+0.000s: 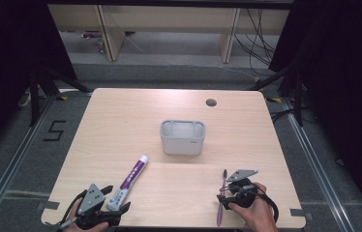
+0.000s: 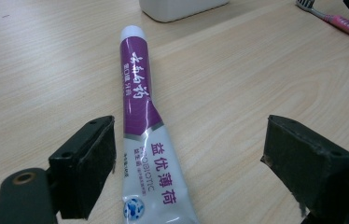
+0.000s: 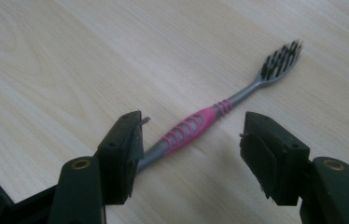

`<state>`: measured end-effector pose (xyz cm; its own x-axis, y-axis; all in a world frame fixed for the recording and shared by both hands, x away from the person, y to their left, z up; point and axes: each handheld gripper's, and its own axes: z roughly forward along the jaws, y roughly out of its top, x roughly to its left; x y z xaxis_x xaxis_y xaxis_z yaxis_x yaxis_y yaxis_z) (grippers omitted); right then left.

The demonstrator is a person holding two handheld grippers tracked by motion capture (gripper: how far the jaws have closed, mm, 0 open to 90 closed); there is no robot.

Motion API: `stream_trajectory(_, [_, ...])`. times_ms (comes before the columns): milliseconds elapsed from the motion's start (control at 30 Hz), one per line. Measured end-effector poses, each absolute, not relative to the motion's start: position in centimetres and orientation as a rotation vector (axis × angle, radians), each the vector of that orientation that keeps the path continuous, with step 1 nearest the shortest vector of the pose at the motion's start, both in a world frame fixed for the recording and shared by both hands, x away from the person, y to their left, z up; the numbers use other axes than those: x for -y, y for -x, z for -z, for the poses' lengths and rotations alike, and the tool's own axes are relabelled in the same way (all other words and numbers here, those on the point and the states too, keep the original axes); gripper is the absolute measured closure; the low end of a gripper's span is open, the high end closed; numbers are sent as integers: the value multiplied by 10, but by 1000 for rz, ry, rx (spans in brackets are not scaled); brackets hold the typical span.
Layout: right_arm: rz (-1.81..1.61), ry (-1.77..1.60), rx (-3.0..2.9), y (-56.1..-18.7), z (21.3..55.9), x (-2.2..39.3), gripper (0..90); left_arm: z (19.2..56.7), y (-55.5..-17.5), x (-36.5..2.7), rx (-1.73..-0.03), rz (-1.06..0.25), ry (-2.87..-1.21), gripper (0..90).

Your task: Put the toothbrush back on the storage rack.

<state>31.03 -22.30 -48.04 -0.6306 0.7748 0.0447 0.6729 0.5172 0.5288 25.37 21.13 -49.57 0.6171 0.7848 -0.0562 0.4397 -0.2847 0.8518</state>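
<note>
both open, nothing gripped: left gripper jaws straddle the toothpaste, right gripper jaws straddle the toothbrush handle on the table.

Wooden table, grey caddy, toothpaste tube, toothbrush

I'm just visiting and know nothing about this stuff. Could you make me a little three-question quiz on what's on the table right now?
1. True or false: the left hand-held gripper is clamped shut on the toothpaste tube.
2. What lies between the jaws of the right hand-held gripper? A) a comb B) a toothbrush C) a pen
3. Fill in: the grey holder stands near the table's ____, apart from both items.

Key
1. False: its jaws stand open either side of the tube.
2. B, the toothbrush.
3. Middle.
</note>
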Motion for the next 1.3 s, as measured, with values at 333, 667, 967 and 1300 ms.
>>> stream_trajectory(333, [-689,-1256,-2619,-309,485,217,464,496,-254,-211,-971,-471,-1926,164])
stream_trajectory(667, [-661,-1216,-2644,-309,485,218,556,496,-254,-211,-970,-469,-1928,164])
stream_trajectory(967, [-611,-1176,-2711,-313,482,221,671,496,-254,-211,-972,-468,-1929,164])
stream_trajectory(1300, [-492,-1115,-2812,-321,479,219,747,496,-254,-212,-982,-472,-1927,164])
